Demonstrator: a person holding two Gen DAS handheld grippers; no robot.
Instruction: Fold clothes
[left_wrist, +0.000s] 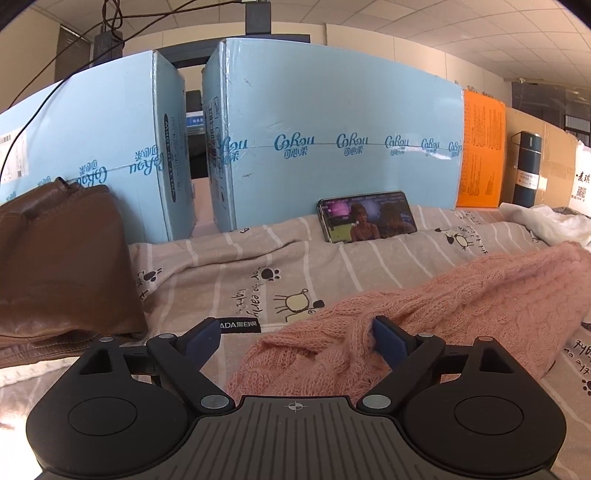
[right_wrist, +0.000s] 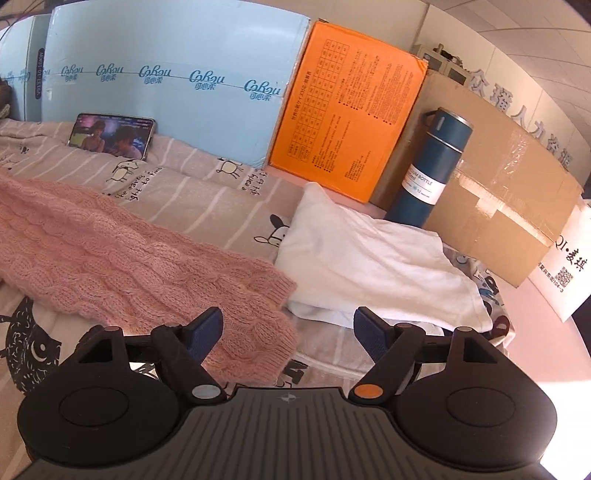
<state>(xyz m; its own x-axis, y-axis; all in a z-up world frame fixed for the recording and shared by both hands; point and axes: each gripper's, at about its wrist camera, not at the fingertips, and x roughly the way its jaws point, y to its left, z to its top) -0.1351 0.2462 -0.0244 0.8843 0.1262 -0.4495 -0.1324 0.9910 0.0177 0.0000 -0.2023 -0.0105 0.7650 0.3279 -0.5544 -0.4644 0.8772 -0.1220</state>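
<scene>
A pink cable-knit sweater (left_wrist: 461, 295) lies across the patterned bedsheet (left_wrist: 229, 273). My left gripper (left_wrist: 295, 332) is open just above one end of it, the knit bunched between the fingers and against the right finger. In the right wrist view the sweater (right_wrist: 110, 251) runs from the left down to a cuffed end near the fingers. My right gripper (right_wrist: 288, 328) is open over that end, its left finger over the knit, its right finger over the sheet. A folded white garment (right_wrist: 369, 266) lies just right of the sweater.
A brown leather garment (left_wrist: 62, 258) is piled at the left. Light blue cartons (left_wrist: 332, 147), an orange box (right_wrist: 343, 122) and a cardboard box (right_wrist: 498, 199) wall the far side. A phone (left_wrist: 367, 216) with a lit screen leans on the blue carton. A dark blue bottle (right_wrist: 428, 166) stands by the boxes.
</scene>
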